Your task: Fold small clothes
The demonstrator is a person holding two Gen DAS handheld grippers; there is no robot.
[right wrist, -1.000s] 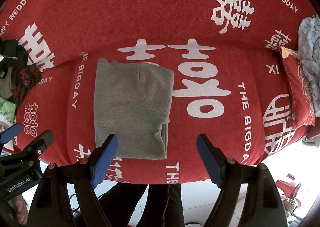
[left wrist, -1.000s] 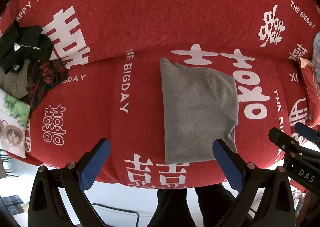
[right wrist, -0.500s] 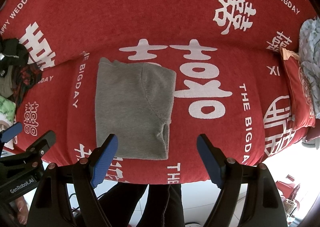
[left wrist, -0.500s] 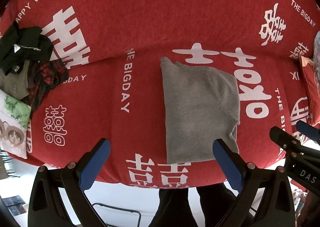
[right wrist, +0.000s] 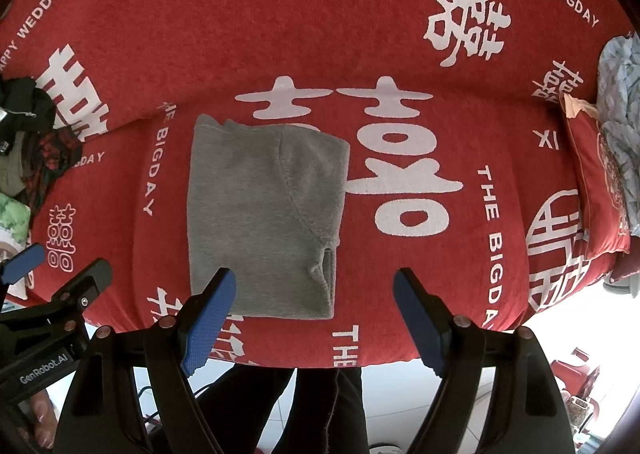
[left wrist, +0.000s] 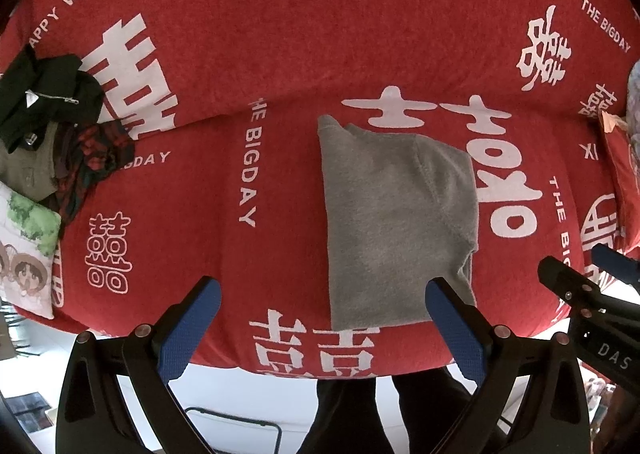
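A small grey fleece garment lies folded into a tall rectangle on the red cover printed with white characters; the right wrist view shows the same garment left of centre. My left gripper hangs above the cover's front edge, jaws wide open, its right pad over the garment's lower right corner, nothing between them. Open too, my right gripper floats over the garment's bottom edge with its left pad above the cloth. Neither pad touches fabric.
A heap of dark, plaid and olive clothes and a cartoon-print cushion lie at the cover's left end. A red cushion and pale blue cloth sit at the right end. The person's dark trousers stand below the front edge.
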